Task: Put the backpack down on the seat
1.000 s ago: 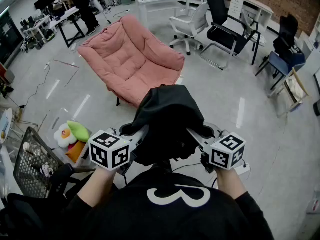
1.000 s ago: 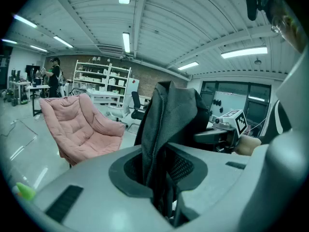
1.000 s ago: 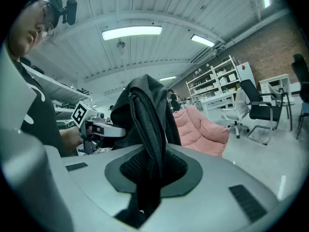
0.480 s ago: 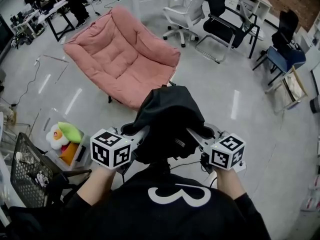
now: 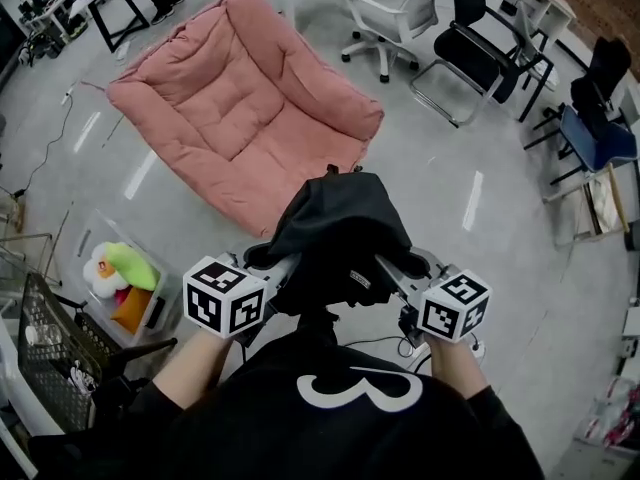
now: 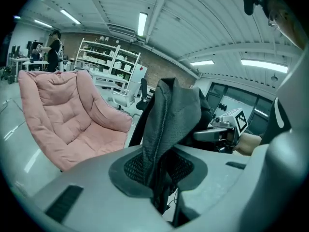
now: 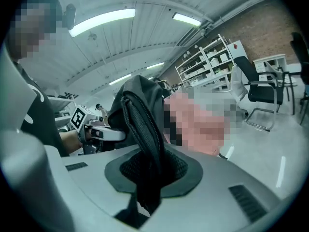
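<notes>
— What was worn, on your feed?
— I saw a black fabric top (image 5: 330, 438) with a white curled mark (image 5: 355, 388) like a 3, its black sleeves (image 5: 495, 423) stopping short of the wrists.
— And the tools?
— I noted a pale grey left gripper (image 6: 161, 175) and right gripper (image 7: 145, 178), each bearing a black-and-white marker cube (image 5: 225, 298).

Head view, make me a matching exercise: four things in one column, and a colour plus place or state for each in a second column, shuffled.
Column one:
1 backpack
2 seat
3 plush toy
4 swivel chair

Column two:
A white, beyond the seat
B pink, nothing on it yet
C black, clamped in the left gripper and the right gripper
D green and white, low at the view's left

Pairs: 1-C, 2-B, 3-D, 4-A
</notes>
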`<state>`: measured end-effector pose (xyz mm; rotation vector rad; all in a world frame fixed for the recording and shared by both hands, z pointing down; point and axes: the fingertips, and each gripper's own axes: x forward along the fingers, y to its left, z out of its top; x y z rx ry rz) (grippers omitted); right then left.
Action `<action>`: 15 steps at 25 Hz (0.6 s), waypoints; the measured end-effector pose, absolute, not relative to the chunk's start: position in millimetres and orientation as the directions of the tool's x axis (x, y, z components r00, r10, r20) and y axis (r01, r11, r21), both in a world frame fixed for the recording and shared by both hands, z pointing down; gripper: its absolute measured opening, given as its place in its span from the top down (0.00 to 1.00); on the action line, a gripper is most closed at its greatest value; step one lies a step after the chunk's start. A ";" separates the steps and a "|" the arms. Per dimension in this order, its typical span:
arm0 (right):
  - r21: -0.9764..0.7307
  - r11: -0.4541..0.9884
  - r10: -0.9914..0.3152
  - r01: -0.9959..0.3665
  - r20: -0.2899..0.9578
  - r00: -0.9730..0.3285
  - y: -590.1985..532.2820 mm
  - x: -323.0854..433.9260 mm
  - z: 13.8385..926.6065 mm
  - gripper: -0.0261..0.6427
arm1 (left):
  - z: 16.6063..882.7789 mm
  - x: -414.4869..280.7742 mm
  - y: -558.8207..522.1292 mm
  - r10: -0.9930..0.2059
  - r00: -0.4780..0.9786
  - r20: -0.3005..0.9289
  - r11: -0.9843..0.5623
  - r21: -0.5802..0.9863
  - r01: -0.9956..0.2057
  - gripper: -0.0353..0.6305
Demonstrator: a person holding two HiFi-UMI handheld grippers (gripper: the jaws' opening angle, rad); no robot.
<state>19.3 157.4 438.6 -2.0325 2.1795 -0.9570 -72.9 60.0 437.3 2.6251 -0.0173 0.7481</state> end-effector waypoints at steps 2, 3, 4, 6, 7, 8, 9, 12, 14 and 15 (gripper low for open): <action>-0.432 -0.029 -0.899 -0.901 0.406 -0.166 129.7 36.7 442.7 0.86 | 443.7 -56.4 32.7 0.092 0.859 0.504 -0.907 0.397 -0.136 0.83; -0.432 -0.026 -0.893 -0.902 0.416 -0.173 116.4 45.1 444.7 0.86 | 447.2 -48.4 19.5 0.089 0.860 0.502 -0.902 0.407 -0.144 0.82; -0.432 -0.024 -0.887 -0.902 0.426 -0.180 103.2 53.3 446.6 0.86 | 450.5 -40.7 6.6 0.088 0.862 0.500 -0.897 0.416 -0.150 0.82; -0.431 -0.017 -0.875 -0.902 0.443 -0.195 76.2 68.6 448.7 0.86 | 455.3 -27.4 -18.4 0.084 0.862 0.500 -0.888 0.431 -0.163 0.82; -0.427 -0.011 -0.871 -0.904 0.449 -0.202 62.6 75.5 448.1 0.86 | 455.9 -21.7 -30.4 0.081 0.861 0.502 -0.884 0.434 -0.170 0.82; -0.421 -0.003 -0.868 -0.907 0.452 -0.206 49.3 82.2 446.3 0.86 | 455.3 -16.3 -42.2 0.076 0.861 0.503 -0.882 0.437 -0.177 0.82; -0.413 0.004 -0.867 -0.911 0.453 -0.209 36.4 88.7 443.9 0.86 | 454.0 -11.2 -53.3 0.069 0.862 0.501 -0.879 0.439 -0.185 0.82; -0.392 0.020 -0.870 -0.920 0.447 -0.209 1.4 102.7 436.8 0.86 | 450.1 -1.2 -82.7 0.025 0.870 0.493 -0.874 0.433 -0.221 0.82; -0.379 0.039 -0.871 -0.924 0.440 -0.217 -17.6 106.1 432.0 0.86 | 447.0 0.6 -98.8 -0.012 0.873 0.488 -0.872 0.422 -0.248 0.82; -0.374 0.054 -0.872 -0.926 0.435 -0.227 -26.6 108.0 429.4 0.86 | 444.9 1.4 -106.5 -0.028 0.875 0.484 -0.870 0.419 -0.260 0.82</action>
